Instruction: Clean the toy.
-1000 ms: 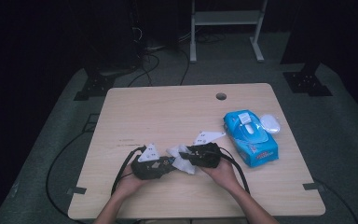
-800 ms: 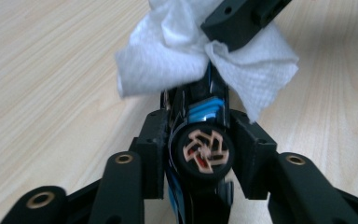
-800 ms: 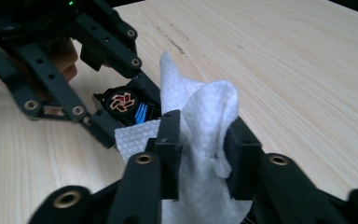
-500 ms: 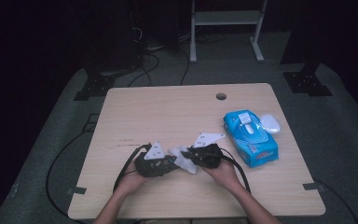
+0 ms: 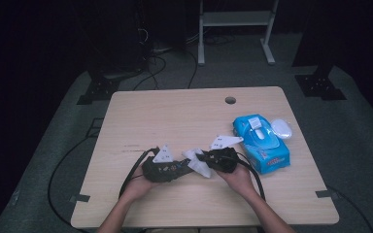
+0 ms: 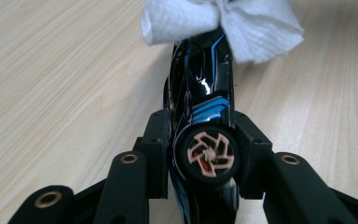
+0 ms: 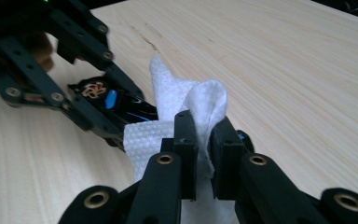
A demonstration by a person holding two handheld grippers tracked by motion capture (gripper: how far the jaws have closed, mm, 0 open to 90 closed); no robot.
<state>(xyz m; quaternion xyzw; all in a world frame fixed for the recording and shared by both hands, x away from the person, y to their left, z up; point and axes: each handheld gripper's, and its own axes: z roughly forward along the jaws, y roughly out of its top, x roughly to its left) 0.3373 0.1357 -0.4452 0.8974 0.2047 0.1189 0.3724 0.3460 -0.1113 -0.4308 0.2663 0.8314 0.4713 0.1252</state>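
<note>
My left gripper (image 6: 205, 154) is shut on a black toy car (image 6: 205, 93) with blue stripes, its pads pressing on both sides at a copper-spoked wheel. My right gripper (image 7: 204, 140) is shut on a white tissue (image 7: 205, 100), which lies folded against the car's far end (image 7: 121, 100). In the high view both grippers meet near the table's front middle. The left gripper (image 5: 187, 166) points right and the right gripper (image 5: 201, 159) points left, with the tissue (image 5: 196, 162) between them. The car sits low over the wood.
A blue wipe pack (image 5: 261, 141) lies to the right of my right hand, with a white oval object (image 5: 281, 128) beside it. The wooden table (image 5: 175, 116) has a cable hole (image 5: 230, 100) near its far edge. Cables trail off the front left.
</note>
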